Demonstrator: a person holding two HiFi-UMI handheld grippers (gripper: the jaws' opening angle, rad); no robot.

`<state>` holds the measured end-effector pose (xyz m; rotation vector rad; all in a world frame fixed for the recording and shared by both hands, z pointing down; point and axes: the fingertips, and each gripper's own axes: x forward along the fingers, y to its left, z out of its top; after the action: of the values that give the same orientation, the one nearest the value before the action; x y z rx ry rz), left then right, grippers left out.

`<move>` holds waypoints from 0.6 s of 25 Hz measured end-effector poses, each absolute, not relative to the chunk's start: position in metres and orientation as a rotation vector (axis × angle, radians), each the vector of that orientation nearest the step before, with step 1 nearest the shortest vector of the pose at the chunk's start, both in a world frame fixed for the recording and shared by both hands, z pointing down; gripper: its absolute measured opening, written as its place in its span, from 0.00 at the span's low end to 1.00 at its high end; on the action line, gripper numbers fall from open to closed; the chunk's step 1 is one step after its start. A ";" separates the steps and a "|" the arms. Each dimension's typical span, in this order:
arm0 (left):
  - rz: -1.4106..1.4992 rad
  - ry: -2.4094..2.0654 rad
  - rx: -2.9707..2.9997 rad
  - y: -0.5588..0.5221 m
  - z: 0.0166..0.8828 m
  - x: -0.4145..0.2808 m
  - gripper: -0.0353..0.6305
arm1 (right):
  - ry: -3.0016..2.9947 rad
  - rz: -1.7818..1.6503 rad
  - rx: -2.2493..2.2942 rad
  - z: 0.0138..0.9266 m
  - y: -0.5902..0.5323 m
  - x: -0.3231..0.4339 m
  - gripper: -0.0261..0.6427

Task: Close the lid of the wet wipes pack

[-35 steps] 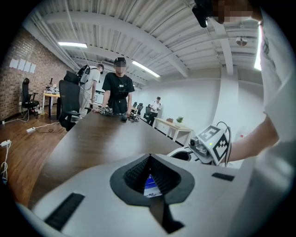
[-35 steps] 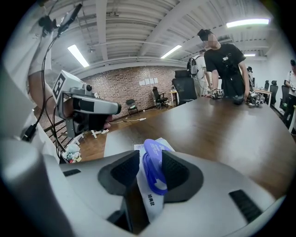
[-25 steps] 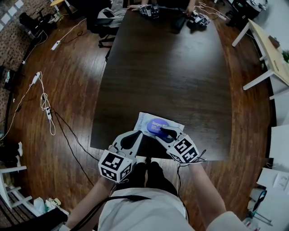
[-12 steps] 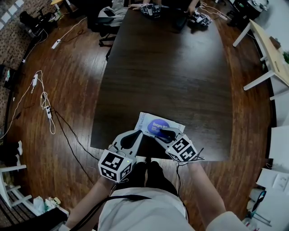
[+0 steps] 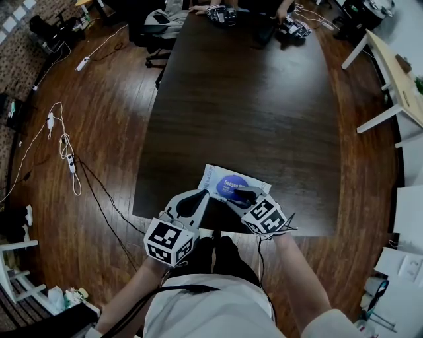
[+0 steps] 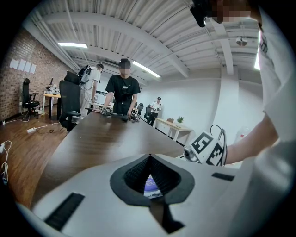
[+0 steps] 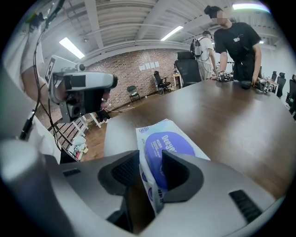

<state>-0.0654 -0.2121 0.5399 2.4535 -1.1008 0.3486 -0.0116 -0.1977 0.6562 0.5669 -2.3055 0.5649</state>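
Observation:
The wet wipes pack [image 5: 223,183] is white with a purple oval lid and lies near the front edge of the dark table [image 5: 251,99]. In the right gripper view the lid [image 7: 167,144] looks flat on the pack. My right gripper [image 5: 240,194] reaches over the pack's near edge, and its jaws [image 7: 150,159] are shut on that edge. My left gripper [image 5: 200,194] hangs just left of the pack and is shut on nothing. A bit of the pack [image 6: 151,185] shows through the hole between the left gripper's [image 6: 149,158] pads.
People [image 5: 218,8] stand at the table's far end with other devices [image 5: 291,28]. An office chair [image 5: 157,30] is at the far left corner. A white table [image 5: 396,79] is on the right. Cables and a power strip [image 5: 66,155] lie on the wooden floor to the left.
My right gripper has edged slightly up and left on the pack. The left gripper and the pack have stayed put.

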 end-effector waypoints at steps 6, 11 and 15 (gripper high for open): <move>0.349 -1.099 2.450 -0.212 0.541 -0.065 0.06 | -2.285 0.565 0.570 0.658 -0.198 -0.013 0.24; 0.345 -1.099 2.455 -0.213 0.538 -0.064 0.06 | -2.304 0.571 0.558 0.655 -0.196 -0.012 0.24; 0.343 -1.102 2.460 -0.216 0.536 -0.066 0.06 | -2.352 0.590 0.596 0.645 -0.202 -0.014 0.24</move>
<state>-0.0655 -0.2163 0.5364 2.4600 -1.1022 0.3431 -0.0137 -0.2017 0.6448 0.5963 -2.3517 0.5895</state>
